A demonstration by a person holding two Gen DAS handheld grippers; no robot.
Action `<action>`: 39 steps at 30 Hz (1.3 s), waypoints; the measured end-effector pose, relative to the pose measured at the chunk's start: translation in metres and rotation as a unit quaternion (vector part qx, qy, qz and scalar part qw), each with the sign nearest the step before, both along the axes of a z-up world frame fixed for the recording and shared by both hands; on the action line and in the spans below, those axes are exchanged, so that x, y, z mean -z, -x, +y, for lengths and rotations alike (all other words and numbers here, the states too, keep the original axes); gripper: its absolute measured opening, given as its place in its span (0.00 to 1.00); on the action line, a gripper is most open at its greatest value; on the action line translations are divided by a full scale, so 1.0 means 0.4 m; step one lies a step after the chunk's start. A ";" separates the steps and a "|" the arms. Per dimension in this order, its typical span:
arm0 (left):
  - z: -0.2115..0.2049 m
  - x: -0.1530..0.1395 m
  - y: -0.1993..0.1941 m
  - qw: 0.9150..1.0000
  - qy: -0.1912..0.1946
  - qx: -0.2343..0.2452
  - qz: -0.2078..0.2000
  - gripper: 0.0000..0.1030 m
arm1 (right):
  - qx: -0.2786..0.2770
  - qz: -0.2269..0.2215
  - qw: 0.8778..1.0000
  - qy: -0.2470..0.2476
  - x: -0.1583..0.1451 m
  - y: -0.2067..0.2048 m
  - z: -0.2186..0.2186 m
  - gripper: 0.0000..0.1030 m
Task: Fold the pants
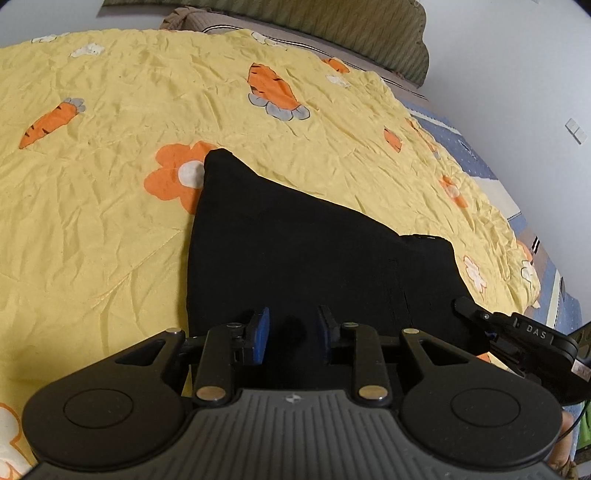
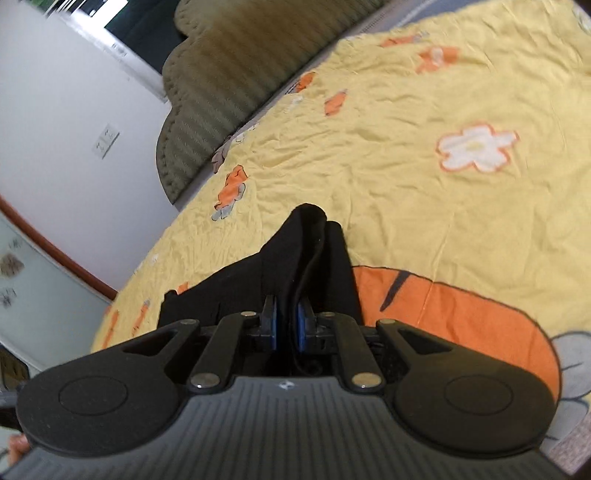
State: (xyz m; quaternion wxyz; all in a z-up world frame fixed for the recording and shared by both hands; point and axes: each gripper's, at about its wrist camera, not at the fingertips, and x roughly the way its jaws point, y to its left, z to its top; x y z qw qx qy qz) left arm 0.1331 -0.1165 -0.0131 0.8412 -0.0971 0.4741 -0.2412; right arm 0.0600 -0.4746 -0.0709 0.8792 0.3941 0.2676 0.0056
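Note:
Black pants (image 1: 295, 251) lie on a yellow bedspread (image 1: 110, 221) with orange carrots and flowers. In the left wrist view my left gripper (image 1: 293, 328) is open, its blue pads apart over the near edge of the cloth. The right gripper's black body (image 1: 517, 332) shows at the pants' right edge. In the right wrist view my right gripper (image 2: 288, 321) is shut on a bunched fold of the pants (image 2: 310, 251), which rises away from the pads.
A ribbed olive headboard (image 1: 332, 26) stands at the far end of the bed, also in the right wrist view (image 2: 221, 92). A white wall with a switch (image 1: 576, 129) is on the right. A blue sheet (image 1: 465, 151) shows under the bedspread.

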 end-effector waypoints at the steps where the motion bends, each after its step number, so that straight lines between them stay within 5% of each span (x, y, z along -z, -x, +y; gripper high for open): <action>1: 0.000 -0.001 0.001 1.000 -0.002 0.001 -0.001 0.26 | 0.001 0.001 1.000 -0.004 0.003 -0.004 0.000 0.11; 12: -0.011 0.016 0.003 0.999 -0.030 0.013 -0.007 0.31 | 0.022 0.023 0.996 -0.084 0.082 0.023 -0.027 0.21; 15: -0.031 0.035 0.003 0.999 -0.034 0.041 -0.009 0.53 | 0.008 0.023 0.998 -0.050 0.063 0.025 -0.014 0.22; 22: -0.021 -0.030 0.004 0.996 -0.037 0.024 -0.075 0.61 | 0.012 0.030 0.999 -0.008 0.041 0.030 -0.016 0.17; 25: -0.010 -0.056 -0.043 0.996 -0.017 0.005 -0.084 0.63 | 0.072 0.009 0.992 0.105 -0.040 0.048 0.013 0.43; 27: -0.021 -0.060 -0.086 0.996 -0.001 0.008 -0.093 0.63 | 0.059 -0.026 0.989 0.136 -0.087 0.032 0.035 0.44; 35: -0.097 -0.007 -0.183 0.992 -0.049 0.022 -0.115 0.63 | -0.031 -0.006 0.993 0.112 -0.069 -0.163 0.099 0.43; 39: -0.120 0.078 -0.260 0.994 -0.084 0.020 -0.072 0.63 | -0.011 0.019 0.996 0.087 -0.029 -0.209 0.062 0.42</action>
